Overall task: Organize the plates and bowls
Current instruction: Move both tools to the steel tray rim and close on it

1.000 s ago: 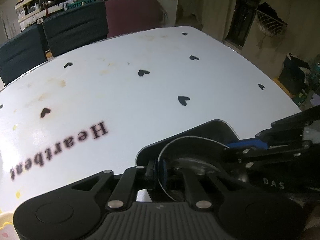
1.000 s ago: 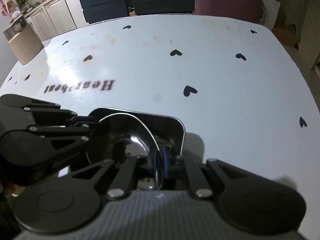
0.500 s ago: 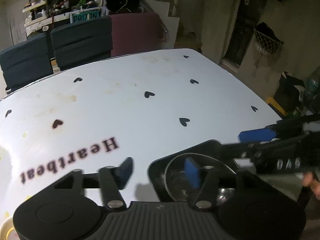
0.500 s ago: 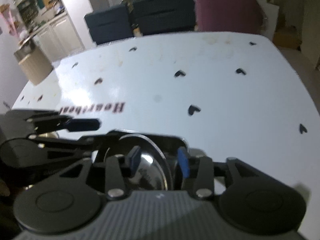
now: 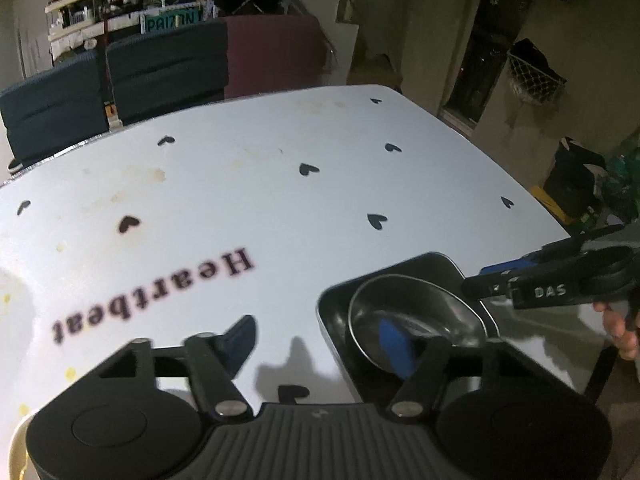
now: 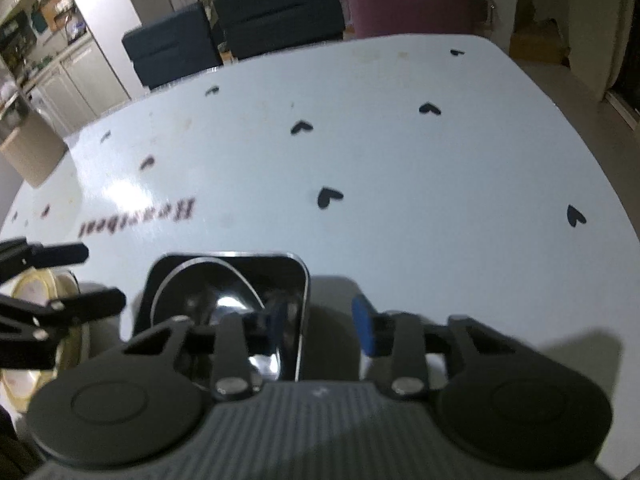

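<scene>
Having just released the round steel bowl [image 5: 416,320] into the square steel tray [image 5: 440,268] at lower right, the left gripper [image 5: 320,340] and right gripper [image 6: 320,324] now stand open and empty, their jaws narrowing a little, so this nesting looks done.

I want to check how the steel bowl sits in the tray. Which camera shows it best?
The left wrist view: the steel bowl shows nearly its whole rim inside the square tray. In the right wrist view the bowl is blurred and partly hidden behind the gripper's linkage.

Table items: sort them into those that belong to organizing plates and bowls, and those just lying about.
Belongs to the job:
steel bowl
square steel plate under it
pale yellow dish

Just lying about:
chairs
cardboard box
shelf clutter
</scene>
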A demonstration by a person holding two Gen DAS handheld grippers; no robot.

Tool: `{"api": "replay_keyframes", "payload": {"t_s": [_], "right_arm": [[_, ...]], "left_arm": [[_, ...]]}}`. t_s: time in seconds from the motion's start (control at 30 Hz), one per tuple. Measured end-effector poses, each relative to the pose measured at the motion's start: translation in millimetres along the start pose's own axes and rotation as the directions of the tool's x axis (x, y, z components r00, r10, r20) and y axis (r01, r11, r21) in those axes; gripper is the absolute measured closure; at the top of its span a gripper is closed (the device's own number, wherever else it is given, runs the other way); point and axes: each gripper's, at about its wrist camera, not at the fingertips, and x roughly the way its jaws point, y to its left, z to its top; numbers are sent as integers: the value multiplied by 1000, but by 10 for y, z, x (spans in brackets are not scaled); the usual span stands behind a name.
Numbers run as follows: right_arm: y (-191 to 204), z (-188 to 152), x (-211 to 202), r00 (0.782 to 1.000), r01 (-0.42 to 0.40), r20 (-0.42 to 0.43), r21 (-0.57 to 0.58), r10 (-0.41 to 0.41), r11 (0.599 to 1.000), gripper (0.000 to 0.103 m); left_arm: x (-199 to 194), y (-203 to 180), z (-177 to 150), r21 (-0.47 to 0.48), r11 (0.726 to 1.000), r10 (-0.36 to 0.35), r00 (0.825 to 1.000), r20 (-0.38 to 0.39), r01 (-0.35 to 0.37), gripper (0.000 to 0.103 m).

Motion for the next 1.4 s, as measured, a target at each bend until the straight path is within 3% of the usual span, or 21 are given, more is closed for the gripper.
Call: {"api": "replay_keyframes", "payload": {"t_s": [0.17,0.23,0.37,0.63,1.0,1.17,1.4], "right_arm": [[30,-32,82,1000,-15,-24,-31,14,999,85],[37,-29,92,999,-34,-21,-40,33,999,94],[37,-26,102,1000,-29,-10,-44,29,999,95],[10,-14,84,999,-31,-13,-62,30,998,96],[-155,-122,29,995,-98,-4,-51,98,994,97],[-199,-139,63,993,-114,-11,-42,114,993,97],[-189,-149,62,994,-108,-4,-33,108,994,97]], "left_arm": [[67,-8,-33,-11,1000,-27,998,-48,26,60],[101,-6,-53,-22,999,-38,997,-69,37,62],[179,4,-96,-28,999,-28,994,-102,25,63],[257,61,-133,-103,992,-83,987,-134,70,63],[313,79,-171,-116,990,-92,987,-133,77,63],[348,166,-186,-211,973,-123,983,-138,92,63],[373,203,-204,-324,936,-183,976,-117,137,87]]}}
